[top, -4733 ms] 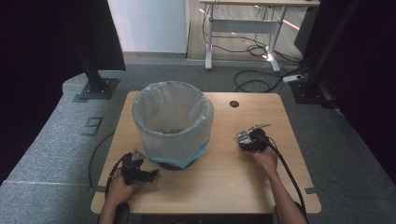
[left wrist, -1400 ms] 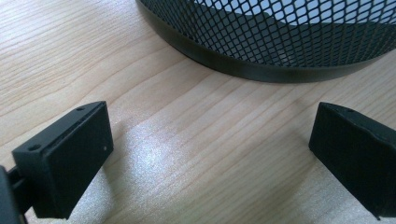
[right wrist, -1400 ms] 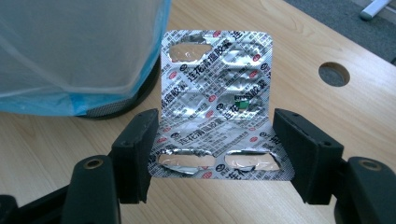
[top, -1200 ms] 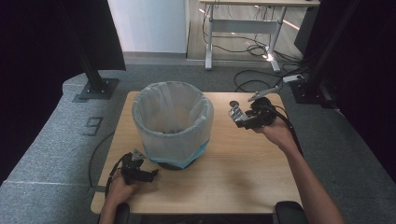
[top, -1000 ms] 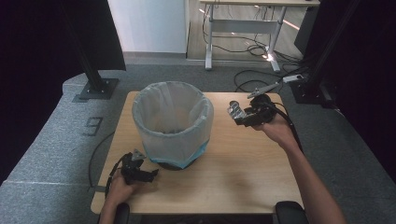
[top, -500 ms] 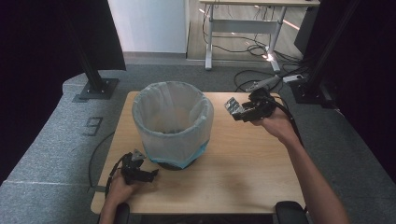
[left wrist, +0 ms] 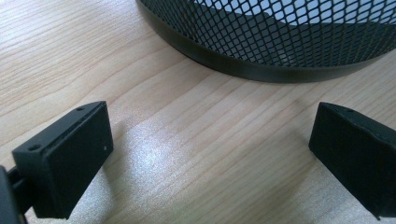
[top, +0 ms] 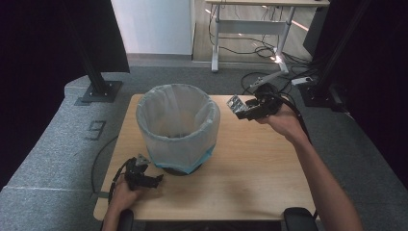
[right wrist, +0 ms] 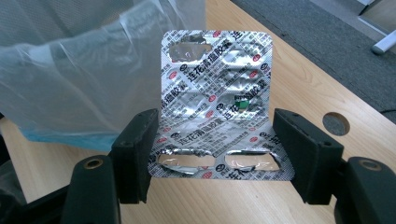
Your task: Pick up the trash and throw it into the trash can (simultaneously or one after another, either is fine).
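Observation:
A silver foil blister pack with printed red and black text stands upright between the jaws of my right gripper, which is shut on its lower edges. Several of its pockets are torn open, and one holds a green bit. In the high view my right gripper holds the blister pack in the air, just right of the rim of a mesh waste bin lined with a clear bag. My left gripper rests on the table at the bin's front left. It stands open and nothing is between its jaws.
The bin's black mesh base sits close ahead of the left jaws. The wooden table has a round cable hole near its far right edge. Cables, stand bases and a desk stand on the grey floor beyond.
My right hand has lifted the blister pack up off the table's right side and carried it closer to the bin's rim. The left gripper has stayed in place.

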The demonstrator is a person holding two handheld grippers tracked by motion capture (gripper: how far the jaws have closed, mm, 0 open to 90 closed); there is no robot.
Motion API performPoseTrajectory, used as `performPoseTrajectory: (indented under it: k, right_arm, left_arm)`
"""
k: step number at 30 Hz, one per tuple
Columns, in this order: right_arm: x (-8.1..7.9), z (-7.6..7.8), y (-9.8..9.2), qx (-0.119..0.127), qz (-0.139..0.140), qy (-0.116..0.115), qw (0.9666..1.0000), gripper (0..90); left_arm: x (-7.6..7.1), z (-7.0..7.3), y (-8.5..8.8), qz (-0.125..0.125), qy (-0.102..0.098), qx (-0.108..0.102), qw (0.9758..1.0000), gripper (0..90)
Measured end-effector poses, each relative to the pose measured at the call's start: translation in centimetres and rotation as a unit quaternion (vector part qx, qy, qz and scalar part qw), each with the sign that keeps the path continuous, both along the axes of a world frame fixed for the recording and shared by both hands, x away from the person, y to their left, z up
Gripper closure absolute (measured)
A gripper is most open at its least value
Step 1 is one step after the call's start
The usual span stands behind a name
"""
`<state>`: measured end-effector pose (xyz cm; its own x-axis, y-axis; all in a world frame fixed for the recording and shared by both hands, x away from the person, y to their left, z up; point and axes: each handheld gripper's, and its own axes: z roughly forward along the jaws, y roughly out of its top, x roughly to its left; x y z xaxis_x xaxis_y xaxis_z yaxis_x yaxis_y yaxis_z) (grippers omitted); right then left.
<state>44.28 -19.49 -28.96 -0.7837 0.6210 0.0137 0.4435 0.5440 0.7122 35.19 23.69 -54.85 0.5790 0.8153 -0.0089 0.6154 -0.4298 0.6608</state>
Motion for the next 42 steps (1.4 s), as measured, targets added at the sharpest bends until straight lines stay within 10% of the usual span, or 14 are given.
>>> performPoseTrajectory:
  k: [42]
  right_arm:
    - [0.8, 4.0, 6.1, -0.006, 0.058, -0.017, 0.9982, 33.2]
  left_arm:
    - [0.0, 0.0, 0.0, 0.000, 0.000, 0.000, 1.0000, 0.0]
